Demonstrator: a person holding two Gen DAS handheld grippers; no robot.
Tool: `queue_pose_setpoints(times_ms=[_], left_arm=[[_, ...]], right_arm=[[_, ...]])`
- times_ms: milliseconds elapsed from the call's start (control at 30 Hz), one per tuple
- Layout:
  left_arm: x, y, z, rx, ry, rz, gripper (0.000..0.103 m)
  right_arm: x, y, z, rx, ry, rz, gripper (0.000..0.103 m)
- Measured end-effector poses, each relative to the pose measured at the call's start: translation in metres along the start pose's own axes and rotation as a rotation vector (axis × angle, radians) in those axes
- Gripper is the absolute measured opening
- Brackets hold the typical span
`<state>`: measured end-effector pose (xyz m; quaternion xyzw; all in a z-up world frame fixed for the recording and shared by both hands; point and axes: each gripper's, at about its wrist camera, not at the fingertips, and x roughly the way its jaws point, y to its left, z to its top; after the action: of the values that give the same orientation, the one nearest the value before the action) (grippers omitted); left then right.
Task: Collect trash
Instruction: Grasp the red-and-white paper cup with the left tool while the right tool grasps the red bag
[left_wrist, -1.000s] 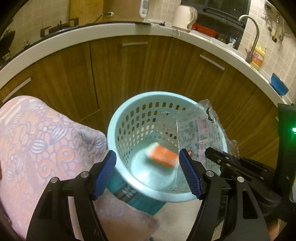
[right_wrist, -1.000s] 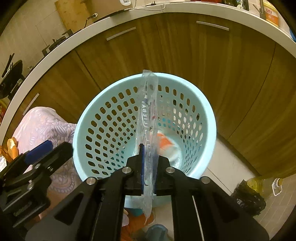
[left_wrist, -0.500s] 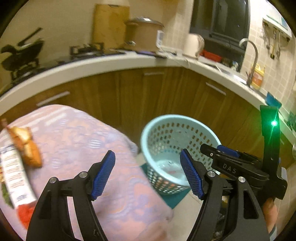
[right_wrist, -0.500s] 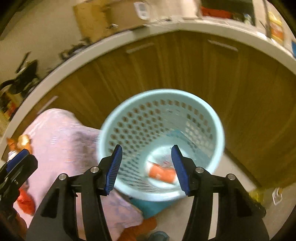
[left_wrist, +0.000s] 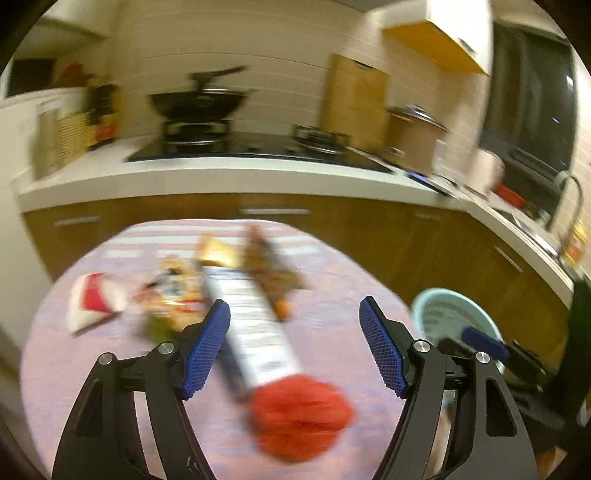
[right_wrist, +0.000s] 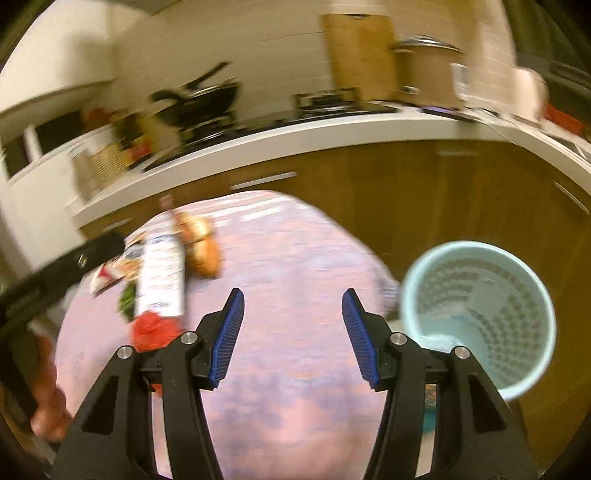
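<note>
Trash lies on a round table under a pink patterned cloth: a long white wrapper, a crumpled red piece, a red-and-white packet and brown and colourful wrappers. My left gripper hangs open over the white wrapper, with nothing between its pads. My right gripper is open and empty above bare cloth. The white wrapper and red piece lie to its left. The light blue perforated basket stands on the floor beside the table, at the right. Both views are blurred.
Brown cabinets under a white counter curve behind the table, with a wok on the hob and a pot. The basket's rim shows at the right in the left wrist view. A hand holds the left gripper's body.
The right gripper let go of the clear wrapper over the basket and opened. Both grippers swung up and left, from over the basket to over the table with the trash.
</note>
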<state>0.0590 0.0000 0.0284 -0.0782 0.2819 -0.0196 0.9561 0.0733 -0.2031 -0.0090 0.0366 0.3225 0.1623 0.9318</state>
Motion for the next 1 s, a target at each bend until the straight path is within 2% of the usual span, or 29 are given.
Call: queue_pose_setpoints(times_ms=[133, 300, 367, 400, 500, 567, 667, 700, 767, 800, 867, 1000], left_arm=[[-0.008, 0.058, 0.001, -0.08, -0.013, 0.113, 0.071], [0.006, 0.128, 0.003, -0.173, 0.016, 0.248, 0.071], [0.016, 0.148, 0.004, -0.189, 0.033, 0.285, 0.074], [0.024, 0.162, 0.005, -0.201, 0.055, 0.302, 0.079], [0.044, 0.187, 0.005, -0.232, 0.086, 0.32, 0.08], [0.058, 0.196, 0.005, -0.238, 0.117, 0.314, 0.085], [0.079, 0.206, 0.004, -0.244, 0.164, 0.335, 0.085], [0.084, 0.21, 0.002, -0.255, 0.18, 0.354, 0.085], [0.09, 0.216, -0.001, -0.273, 0.199, 0.342, 0.085], [0.095, 0.219, -0.003, -0.275, 0.214, 0.346, 0.086], [0.104, 0.221, -0.006, -0.271, 0.245, 0.359, 0.086], [0.108, 0.216, -0.007, -0.239, 0.256, 0.376, 0.086]], right_arm=[[0.015, 0.037, -0.01, -0.043, 0.019, 0.057, 0.052], [0.036, 0.063, -0.026, -0.065, 0.052, 0.082, 0.052], [0.042, 0.068, -0.031, -0.072, 0.062, 0.08, 0.052], [0.045, 0.068, -0.031, -0.073, 0.067, 0.081, 0.052], [0.05, 0.071, -0.032, -0.077, 0.073, 0.077, 0.052], [0.054, 0.071, -0.03, -0.081, 0.076, 0.072, 0.052], [0.057, 0.071, -0.028, -0.083, 0.081, 0.067, 0.053], [0.056, 0.07, -0.027, -0.078, 0.079, 0.076, 0.055], [0.052, 0.069, -0.026, -0.083, 0.067, 0.076, 0.068], [0.052, 0.068, -0.026, -0.088, 0.069, 0.073, 0.071], [0.054, 0.07, -0.028, -0.094, 0.087, 0.089, 0.073], [0.068, 0.076, -0.034, -0.11, 0.143, 0.111, 0.075]])
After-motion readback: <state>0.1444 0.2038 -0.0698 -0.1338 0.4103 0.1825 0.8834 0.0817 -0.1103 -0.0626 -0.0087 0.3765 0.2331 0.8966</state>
